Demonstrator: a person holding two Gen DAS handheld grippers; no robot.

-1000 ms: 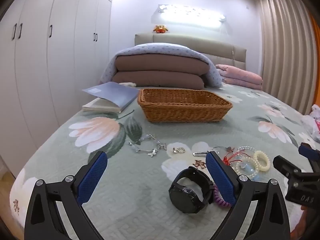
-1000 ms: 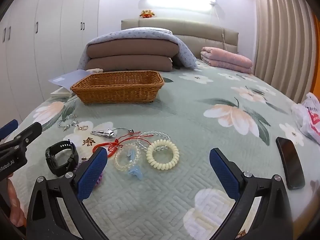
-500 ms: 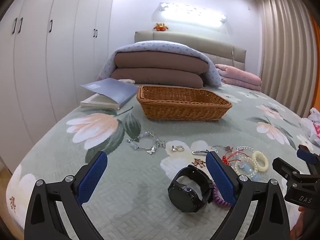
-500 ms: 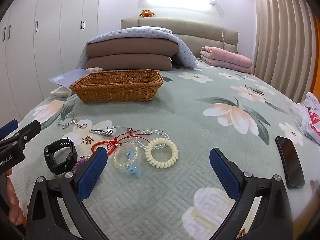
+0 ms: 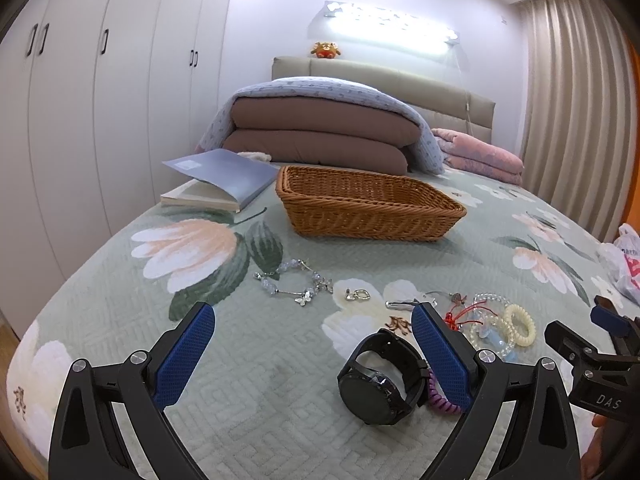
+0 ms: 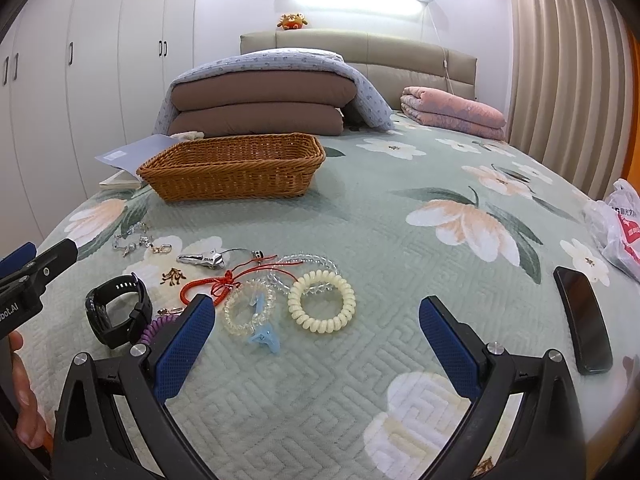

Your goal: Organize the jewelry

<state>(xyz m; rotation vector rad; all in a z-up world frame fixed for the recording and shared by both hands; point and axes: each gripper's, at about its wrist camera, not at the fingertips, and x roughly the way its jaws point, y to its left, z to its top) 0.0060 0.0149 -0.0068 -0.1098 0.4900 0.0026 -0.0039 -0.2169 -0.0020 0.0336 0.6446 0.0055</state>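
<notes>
Jewelry lies scattered on the green floral bedspread in front of an empty wicker basket (image 5: 368, 204) (image 6: 236, 168). A black watch (image 5: 380, 376) (image 6: 116, 312) lies just inside my left gripper's right finger. A crystal bracelet (image 5: 292, 282), a small heart charm (image 5: 358, 295), a cream coil hair tie (image 6: 321, 301), a clear bead ring (image 6: 248, 308), a red cord (image 6: 224, 282), a silver clip (image 6: 200, 259), a purple coil (image 5: 438, 398) and a blue claw clip (image 6: 264, 336) lie around. My left gripper (image 5: 312, 356) is open and empty. My right gripper (image 6: 316, 348) is open and empty, just short of the hair ties.
An open book (image 5: 216, 184) lies left of the basket. Folded quilts (image 5: 320, 136) are stacked at the headboard. A black phone (image 6: 584, 316) and a plastic bag (image 6: 618, 228) lie at the right edge. Wardrobes (image 5: 80, 100) line the left wall.
Both grippers have tilted slightly, so the scene sits a little lower and nearer in view. Nothing on the bed has moved; both grippers stay open.
</notes>
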